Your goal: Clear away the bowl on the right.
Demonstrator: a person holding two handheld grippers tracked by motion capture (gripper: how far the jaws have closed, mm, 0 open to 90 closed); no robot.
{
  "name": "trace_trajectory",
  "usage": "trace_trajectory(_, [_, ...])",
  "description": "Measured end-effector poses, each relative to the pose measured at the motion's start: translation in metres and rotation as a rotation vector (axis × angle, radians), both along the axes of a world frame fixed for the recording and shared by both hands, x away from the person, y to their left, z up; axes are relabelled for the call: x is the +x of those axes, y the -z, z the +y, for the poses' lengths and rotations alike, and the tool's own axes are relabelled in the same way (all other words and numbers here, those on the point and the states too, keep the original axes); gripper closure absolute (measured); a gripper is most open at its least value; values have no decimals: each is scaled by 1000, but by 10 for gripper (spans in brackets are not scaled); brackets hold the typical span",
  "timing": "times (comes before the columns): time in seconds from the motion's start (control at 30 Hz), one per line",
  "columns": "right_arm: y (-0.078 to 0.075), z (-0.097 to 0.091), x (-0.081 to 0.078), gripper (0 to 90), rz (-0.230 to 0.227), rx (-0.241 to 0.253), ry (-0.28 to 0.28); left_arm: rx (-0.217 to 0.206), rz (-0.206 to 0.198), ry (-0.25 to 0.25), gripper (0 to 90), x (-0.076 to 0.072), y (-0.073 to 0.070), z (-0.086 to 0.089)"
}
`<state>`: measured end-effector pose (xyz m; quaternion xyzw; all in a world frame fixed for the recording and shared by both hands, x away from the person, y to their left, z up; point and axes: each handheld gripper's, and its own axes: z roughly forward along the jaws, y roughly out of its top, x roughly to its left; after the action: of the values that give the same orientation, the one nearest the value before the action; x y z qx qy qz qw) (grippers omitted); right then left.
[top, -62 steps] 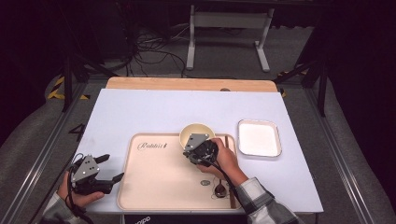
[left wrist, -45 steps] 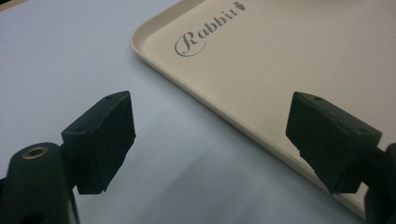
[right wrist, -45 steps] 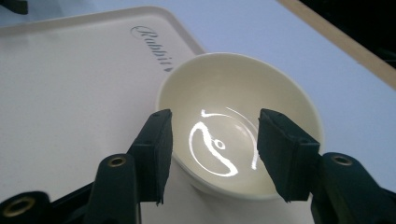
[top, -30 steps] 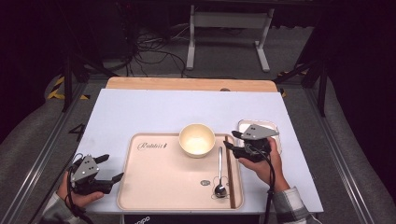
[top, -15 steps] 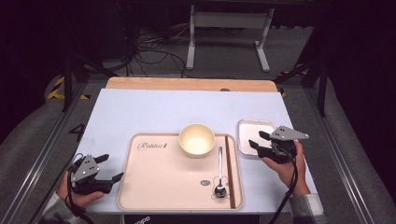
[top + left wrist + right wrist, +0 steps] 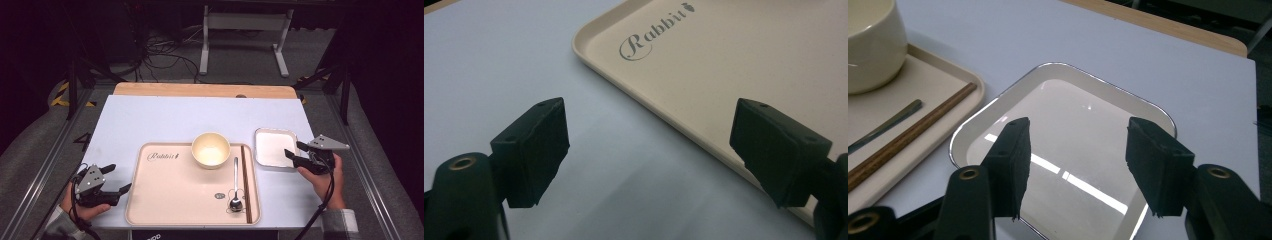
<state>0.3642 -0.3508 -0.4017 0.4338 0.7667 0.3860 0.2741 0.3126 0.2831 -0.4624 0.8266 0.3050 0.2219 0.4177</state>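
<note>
Right gripper open over square dish, chopsticks lengthwise near-far

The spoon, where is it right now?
In the high view the spoon lies on the right part of the beige tray, just left of the chopsticks and below the bowl.

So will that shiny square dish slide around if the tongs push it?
Probably yes. The square dish looks glossy and hard, mirroring the ceiling lights, and it sits flat on the smooth table, so it would likely slide, not tip. Its low rim and empty inside suggest it is fairly light. The open right tongs may slip on that slick rim.
</note>
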Motion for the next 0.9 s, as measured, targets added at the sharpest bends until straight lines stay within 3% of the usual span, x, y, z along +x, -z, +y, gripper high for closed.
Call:
trace_trajectory(0.6, [25,-43,7,440,93,44,138,15,-4,3,167,-4,-1,-2])
trace_trajectory(0.9, [40,-57,13,527,165,100,174,18,-2,5,167,-3,-1,-2])
